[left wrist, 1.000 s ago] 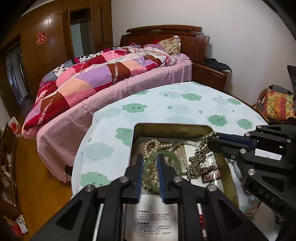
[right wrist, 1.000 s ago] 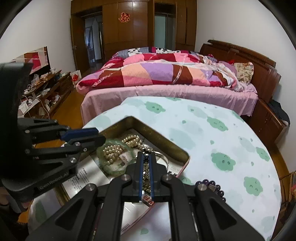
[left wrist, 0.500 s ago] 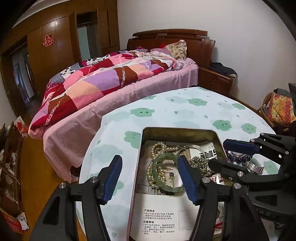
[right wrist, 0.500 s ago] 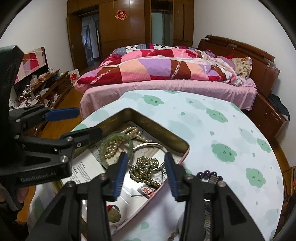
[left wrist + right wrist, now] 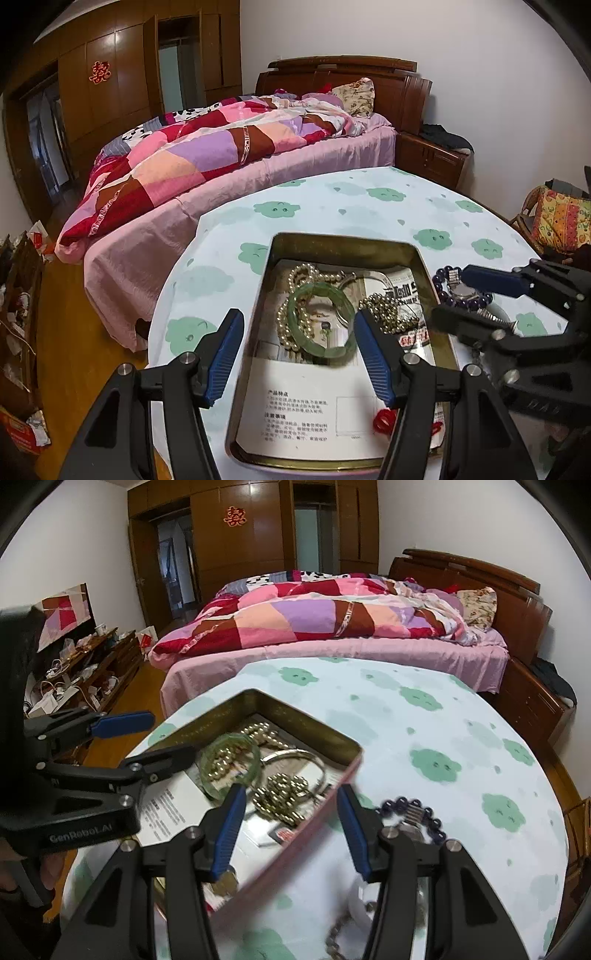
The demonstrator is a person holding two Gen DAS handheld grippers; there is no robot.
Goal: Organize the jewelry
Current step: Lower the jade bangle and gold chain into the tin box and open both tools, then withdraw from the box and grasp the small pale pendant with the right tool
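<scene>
The left gripper (image 5: 299, 354) hangs over the near half of the tin (image 5: 343, 242) with its blue pads spread wide and nothing between them; the green bangle (image 5: 319, 319) lies flat in the tin just beyond its tips, ringed round part of a pearl strand (image 5: 295, 295). The right gripper (image 5: 291, 825) is likewise spread and empty, straddling the tin's pink outer wall, with the gold bead cluster (image 5: 282, 794) just ahead of it inside. Outside the tin, on the cloud-print tablecloth (image 5: 424, 709), a purple bead bracelet (image 5: 410, 812) with a watch-like piece sits just beside the right gripper's outer finger — a chain near the lower edge is too blurred to name. My judgement: both tools stand between picks, with several pieces in the tin and a few left on the cloth. The next move likely calls for the right gripper to swing out over the purple bracelet, drop low and close on its beads — not the cloth
</scene>
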